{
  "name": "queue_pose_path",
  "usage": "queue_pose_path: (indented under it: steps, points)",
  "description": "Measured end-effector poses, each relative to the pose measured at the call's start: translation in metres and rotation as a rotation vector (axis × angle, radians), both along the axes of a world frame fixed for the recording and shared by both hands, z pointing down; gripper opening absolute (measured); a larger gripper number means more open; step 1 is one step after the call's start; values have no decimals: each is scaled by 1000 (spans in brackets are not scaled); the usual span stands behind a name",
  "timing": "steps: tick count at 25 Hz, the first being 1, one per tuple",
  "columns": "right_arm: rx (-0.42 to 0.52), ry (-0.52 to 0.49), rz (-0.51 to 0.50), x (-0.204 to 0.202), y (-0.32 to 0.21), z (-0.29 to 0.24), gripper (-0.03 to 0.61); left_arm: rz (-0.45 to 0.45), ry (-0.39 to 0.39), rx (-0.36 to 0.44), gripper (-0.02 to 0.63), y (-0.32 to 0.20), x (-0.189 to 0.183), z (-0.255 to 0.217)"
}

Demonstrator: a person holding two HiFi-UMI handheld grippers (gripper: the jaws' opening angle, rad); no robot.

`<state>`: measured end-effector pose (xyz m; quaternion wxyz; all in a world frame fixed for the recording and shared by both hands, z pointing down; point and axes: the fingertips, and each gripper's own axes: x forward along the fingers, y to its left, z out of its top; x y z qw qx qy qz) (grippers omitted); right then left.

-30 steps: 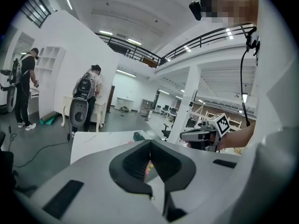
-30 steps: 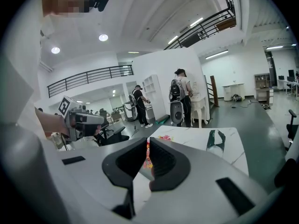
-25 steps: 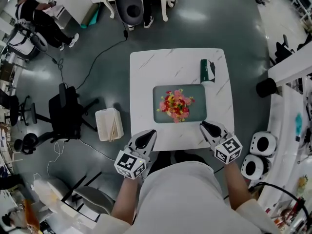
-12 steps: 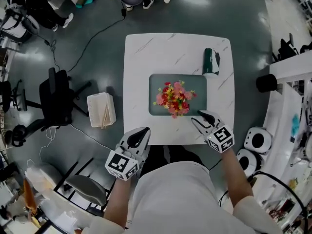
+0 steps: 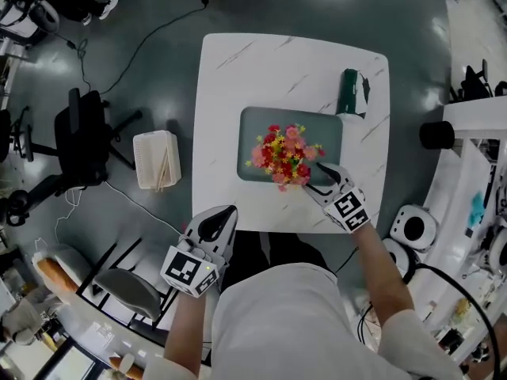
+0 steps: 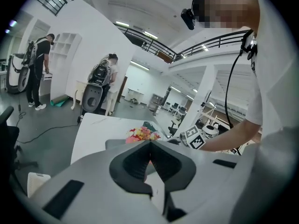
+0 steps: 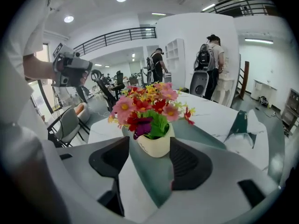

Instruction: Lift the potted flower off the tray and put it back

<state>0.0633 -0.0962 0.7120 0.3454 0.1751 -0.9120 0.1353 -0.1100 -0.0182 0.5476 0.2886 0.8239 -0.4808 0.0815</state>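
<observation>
Cream rounded pot [image 7: 152, 146] on glossy tray [image 5: 252, 127]; right tongs [image 7: 148, 154] just opening, spread around it; left tongs [image 6: 149, 147] pressed together.

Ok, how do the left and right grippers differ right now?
The left gripper is shut and empty. The right gripper is open, its jaws having just been opening, with the potted flower standing in the gap between them, not gripped. The left gripper hangs back at the table's near edge, while the right gripper reaches over the tray. Both point toward the potted flower.
</observation>
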Motion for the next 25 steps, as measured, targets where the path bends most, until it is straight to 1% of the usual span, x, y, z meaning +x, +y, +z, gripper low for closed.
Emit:
queue_pose_path:
  steps: [2, 9, 14, 18, 25]
  points:
    - [-2, 8, -23, -4, -3, 8, 278, -7, -1, -10, 8, 2, -1, 5]
    - [-13, -19, -72, -29, -17, 15, 329, -40, 4, -60, 8, 9, -8, 24]
    - [-25, -24, -111, -41, -24, 32, 371, -36, 25, -102, 8, 11, -5, 39]
    - [-3, -40, -151, -59, -28, 25, 383, -42, 38, -112, 8, 15, -5, 47]
    - [22, -53, -204, -72, -34, 28, 390, -73, 37, -132, 8, 16, -14, 52]
